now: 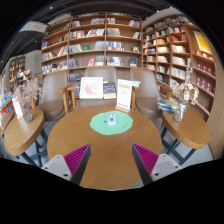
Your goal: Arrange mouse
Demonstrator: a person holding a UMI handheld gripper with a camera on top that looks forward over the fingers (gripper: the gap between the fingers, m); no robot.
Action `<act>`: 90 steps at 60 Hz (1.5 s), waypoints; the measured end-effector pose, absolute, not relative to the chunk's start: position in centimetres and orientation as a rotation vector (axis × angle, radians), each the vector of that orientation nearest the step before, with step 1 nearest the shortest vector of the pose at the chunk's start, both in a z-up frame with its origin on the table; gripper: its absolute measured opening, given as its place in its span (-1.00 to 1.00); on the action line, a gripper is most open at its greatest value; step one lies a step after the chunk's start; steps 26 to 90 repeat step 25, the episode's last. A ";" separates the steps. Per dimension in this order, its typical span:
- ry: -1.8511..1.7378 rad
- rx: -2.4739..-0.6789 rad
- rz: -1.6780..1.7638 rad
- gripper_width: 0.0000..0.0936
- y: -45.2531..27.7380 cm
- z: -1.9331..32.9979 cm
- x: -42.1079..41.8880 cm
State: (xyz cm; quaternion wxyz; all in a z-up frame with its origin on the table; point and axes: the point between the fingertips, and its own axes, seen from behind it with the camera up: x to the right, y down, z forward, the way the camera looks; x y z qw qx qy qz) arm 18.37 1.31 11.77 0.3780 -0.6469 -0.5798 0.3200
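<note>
Mouse [111, 119], small and pale, sits on green mat [110, 124] beyond open tongs [110, 160].

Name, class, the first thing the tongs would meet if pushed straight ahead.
Likely the mouse on the green mat, centred beyond the open tongs; only bare round table lies between, though depth is uncertain.

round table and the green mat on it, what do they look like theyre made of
Round table: looks like wood or wood veneer, warm brown with a smooth, slightly glossy top. Green mat: seems a soft, flat matte sheet, perhaps fabric or rubber; too small to tell. A small object rests on it. The claw hangs open before the mat.
</note>
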 end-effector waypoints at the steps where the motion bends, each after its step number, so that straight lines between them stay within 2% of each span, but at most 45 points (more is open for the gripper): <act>1: -1.485 -1.658 0.812 0.83 1.2 11.5 19.3; 9: -1.515 -1.645 0.776 0.82 0.6 10.2 24.4; 19: -1.537 -1.643 0.771 0.83 0.2 8.9 26.8; 90: -1.539 -1.632 0.767 0.83 0.1 8.9 27.0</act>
